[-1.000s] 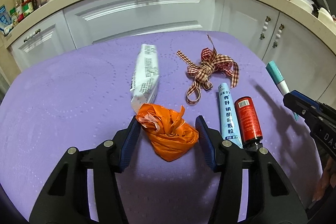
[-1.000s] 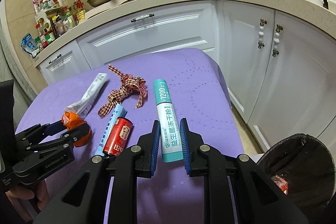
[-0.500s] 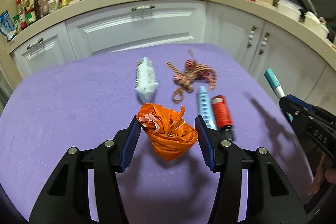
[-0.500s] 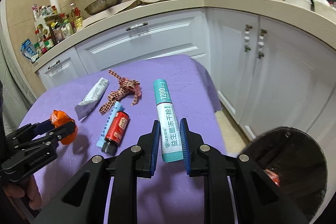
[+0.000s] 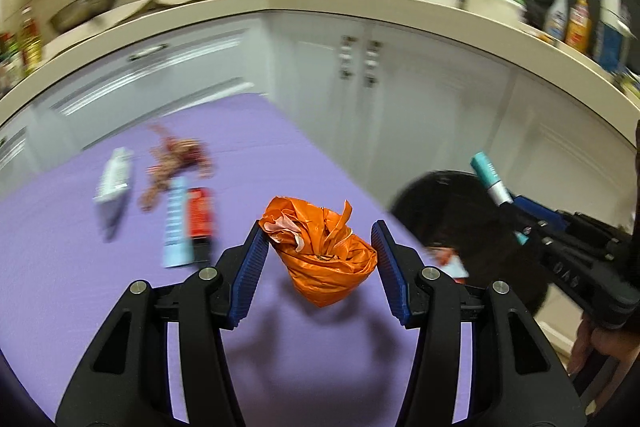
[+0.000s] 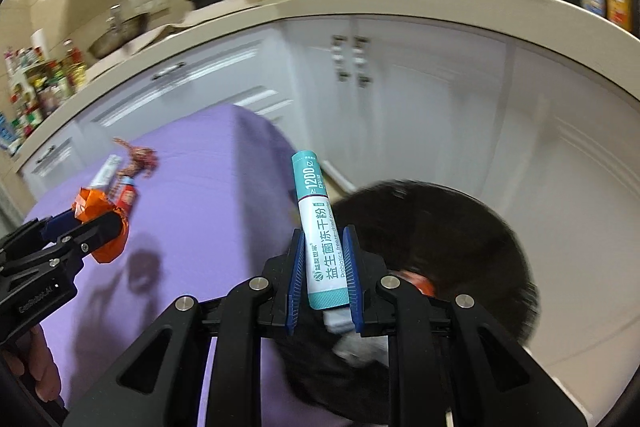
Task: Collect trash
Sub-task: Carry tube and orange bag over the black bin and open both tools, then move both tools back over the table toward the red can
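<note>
Both grippers have swung from the table toward the bin (image 6: 432, 247), left gripper (image 5: 318, 259) clamping the orange bag (image 5: 320, 251), right gripper (image 6: 323, 267) the tube (image 6: 320, 227); releasing early drops them outside it.

Countertop bottles (image 6: 44, 87) at left edge smeared by blur, table litter (image 5: 176, 195) at centre left blurred, bin (image 6: 436, 251) interior dark, partly hidden behind gripper

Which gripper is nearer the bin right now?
Right. The right gripper, shut on the teal sachet, sits over the black-lined bin. The left gripper, holding the orange wad, is above the purple table, beside the bin.
</note>
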